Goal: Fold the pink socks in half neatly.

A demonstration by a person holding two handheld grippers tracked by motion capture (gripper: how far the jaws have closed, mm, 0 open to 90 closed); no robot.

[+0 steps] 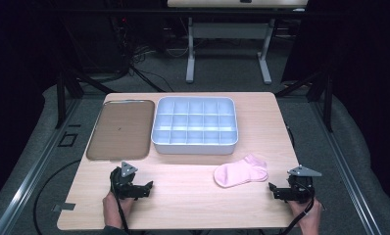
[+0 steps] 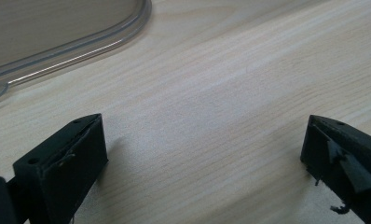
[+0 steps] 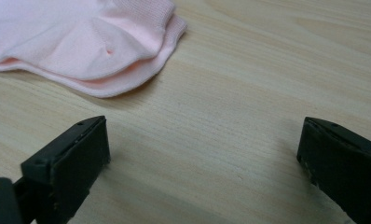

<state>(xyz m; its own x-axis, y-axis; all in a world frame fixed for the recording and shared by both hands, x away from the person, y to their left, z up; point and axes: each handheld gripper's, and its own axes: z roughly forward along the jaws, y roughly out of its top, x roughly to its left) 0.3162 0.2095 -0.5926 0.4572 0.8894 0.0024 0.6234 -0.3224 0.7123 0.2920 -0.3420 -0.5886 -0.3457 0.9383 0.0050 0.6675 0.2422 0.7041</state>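
The right gripper [image 1: 274, 188] is resting low over the near right part of the wooden table [image 1: 193, 188], held by the person's right hand [image 1: 306, 215], and its jaws are standing wide apart with nothing between them. In the right gripper view, bare wood is showing between the two black jaws, and the pink sock [image 3: 88, 44] is lying flat just ahead of them and off toward the left jaw, apart from it and not touching it. From the high view, the pink sock [image 1: 241, 171] is lying on the table between the two grippers, near the right gripper and well apart from the left one.

The left gripper [image 1: 146, 188] is sitting at the near left of the table in the person's left hand [image 1: 115, 208], and its jaws are also gaping fully, gripping nothing. In the left gripper view, plain wood is lying between the jaws, and the rounded corner of the brown tray [image 2: 58, 42] is showing ahead and to the left jaw's side, clear of it.

Beyond both grippers, the white compartment box [image 1: 195, 145] is standing beside the brown tray [image 1: 120, 128], with the sock lying just on the grippers' side of the box's near right corner.
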